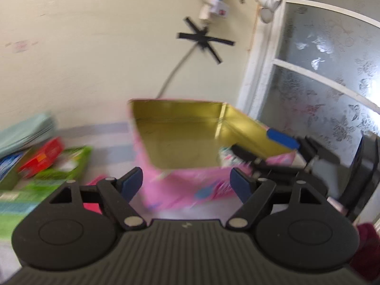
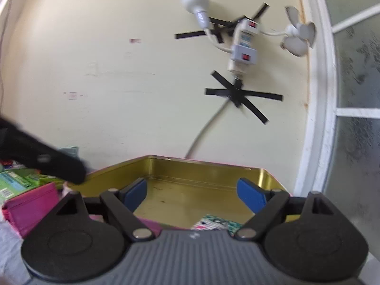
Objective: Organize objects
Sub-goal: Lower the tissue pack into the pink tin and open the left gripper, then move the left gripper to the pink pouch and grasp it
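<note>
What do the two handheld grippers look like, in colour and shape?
The left gripper and right gripper look alike: black plastic linkage arms with silver rivets, two round black discs, a ribbed grey body with a small white mark, and blue pads on the fingers.

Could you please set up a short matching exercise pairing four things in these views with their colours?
Things:
1. open square tin box, inside
2. tin box, outside wall
3. crossed tape strips on the wall
4. flat pouch left of the tin

Colours:
A. black
B. magenta
C. gold
D. pink

Pairs: 1-C, 2-D, 3-A, 4-B
</note>
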A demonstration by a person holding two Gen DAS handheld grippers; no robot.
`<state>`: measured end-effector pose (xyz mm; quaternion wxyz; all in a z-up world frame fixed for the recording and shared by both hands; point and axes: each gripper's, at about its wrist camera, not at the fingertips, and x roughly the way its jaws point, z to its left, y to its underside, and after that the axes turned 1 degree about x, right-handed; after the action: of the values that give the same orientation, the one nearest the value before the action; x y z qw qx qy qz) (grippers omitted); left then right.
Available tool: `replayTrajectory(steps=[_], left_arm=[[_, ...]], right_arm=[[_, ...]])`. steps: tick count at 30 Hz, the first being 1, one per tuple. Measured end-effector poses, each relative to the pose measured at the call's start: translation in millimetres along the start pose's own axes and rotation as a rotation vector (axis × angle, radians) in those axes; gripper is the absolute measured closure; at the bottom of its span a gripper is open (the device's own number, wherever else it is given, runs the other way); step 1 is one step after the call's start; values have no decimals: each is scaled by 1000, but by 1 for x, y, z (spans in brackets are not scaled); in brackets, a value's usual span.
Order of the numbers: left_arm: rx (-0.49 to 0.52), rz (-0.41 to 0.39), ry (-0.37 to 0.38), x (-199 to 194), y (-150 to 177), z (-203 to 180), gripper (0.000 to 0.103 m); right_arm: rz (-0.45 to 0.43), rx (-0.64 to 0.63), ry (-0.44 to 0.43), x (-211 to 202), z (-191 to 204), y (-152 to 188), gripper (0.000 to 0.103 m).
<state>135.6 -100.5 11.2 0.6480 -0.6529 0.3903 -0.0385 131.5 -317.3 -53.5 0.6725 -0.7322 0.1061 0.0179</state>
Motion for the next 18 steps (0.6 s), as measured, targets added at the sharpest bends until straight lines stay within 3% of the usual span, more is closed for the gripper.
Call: replayTrajectory(steps=[4, 7, 10, 15, 18], left_arm=[[-70, 62, -150, -32, 45, 41, 21], [-113, 88, -222, -41, 64, 72, 21], [-179, 104, -234, -42, 75, 95, 21], [-239, 68, -193, -38, 81, 118, 21], [-263, 58, -149, -31, 80, 128, 21]], right_arm=[[35, 30, -136, -13, 24, -10, 25], [123, 90, -320, -17, 48, -14, 28], [251, 153, -452, 1, 77, -19, 34], [409, 67, -503, 62, 136, -48, 39], [522, -42, -480, 103, 168, -56, 41]])
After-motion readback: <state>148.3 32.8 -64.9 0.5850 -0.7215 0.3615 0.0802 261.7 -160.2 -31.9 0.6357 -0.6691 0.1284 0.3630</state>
